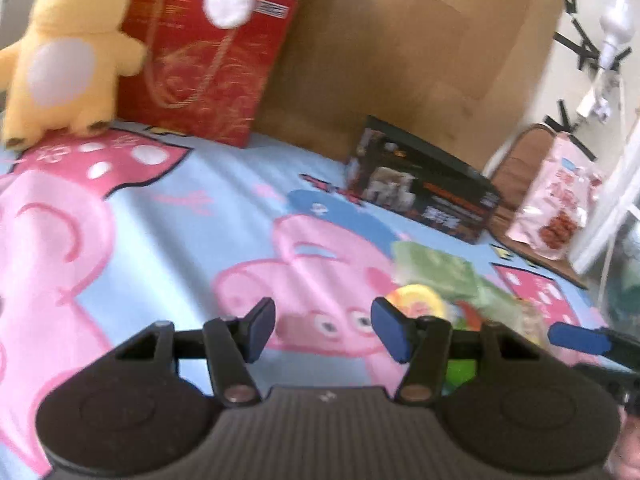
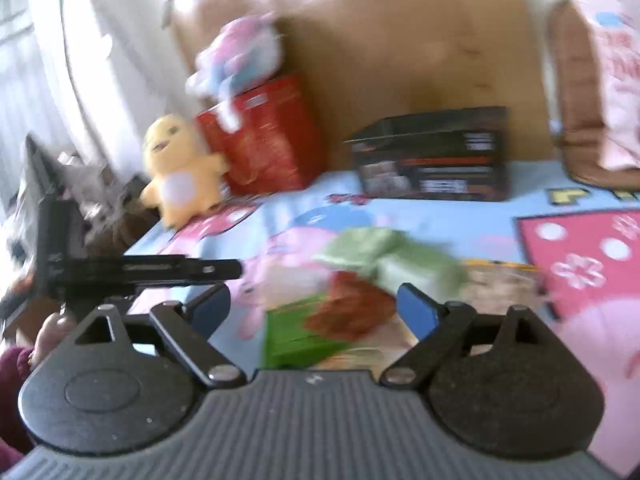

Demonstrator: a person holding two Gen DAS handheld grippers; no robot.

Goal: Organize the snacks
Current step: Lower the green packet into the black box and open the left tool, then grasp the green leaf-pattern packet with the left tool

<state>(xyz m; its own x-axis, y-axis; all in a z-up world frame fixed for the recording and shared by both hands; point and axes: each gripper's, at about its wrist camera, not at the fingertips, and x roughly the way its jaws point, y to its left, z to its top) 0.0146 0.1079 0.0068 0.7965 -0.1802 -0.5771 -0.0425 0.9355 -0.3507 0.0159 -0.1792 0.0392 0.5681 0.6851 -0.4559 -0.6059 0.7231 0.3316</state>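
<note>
L gripper (image 1: 323,330): jaws spread wide, nothing between them, hovering over the pink pig print on the cartoon cloth (image 1: 168,216) covering the tabletop. R gripper (image 2: 316,312): jaws also wide apart, empty, poised just above the snack pile (image 2: 360,292). Both views are blurred.

Snack pile sits mid-tabletop, to the right of the L gripper and right in front of the R one: a green box (image 2: 300,332) nearest, a red-brown packet (image 2: 352,312) on top of it, pale green packs (image 2: 384,256) behind, and a beige pack (image 2: 500,280) to the right. L view shows the same heap w/ a yellow-orange round print (image 1: 420,300) on one item. Exact pack count: can't tell.

Farther back, a black box (image 1: 424,192) stands on the cloth near the rear edge, apart from the pile. Pink snack bag (image 1: 556,208) leans upright at far right on a brown mat (image 1: 516,184).

Back left: yellow plush toy (image 1: 68,60) stands touching a red gift box (image 1: 208,68); a pink/white/blue plush (image 2: 240,56) sits on top of the box. Brown cardboard panel (image 1: 420,60) rises behind everything.
</note>
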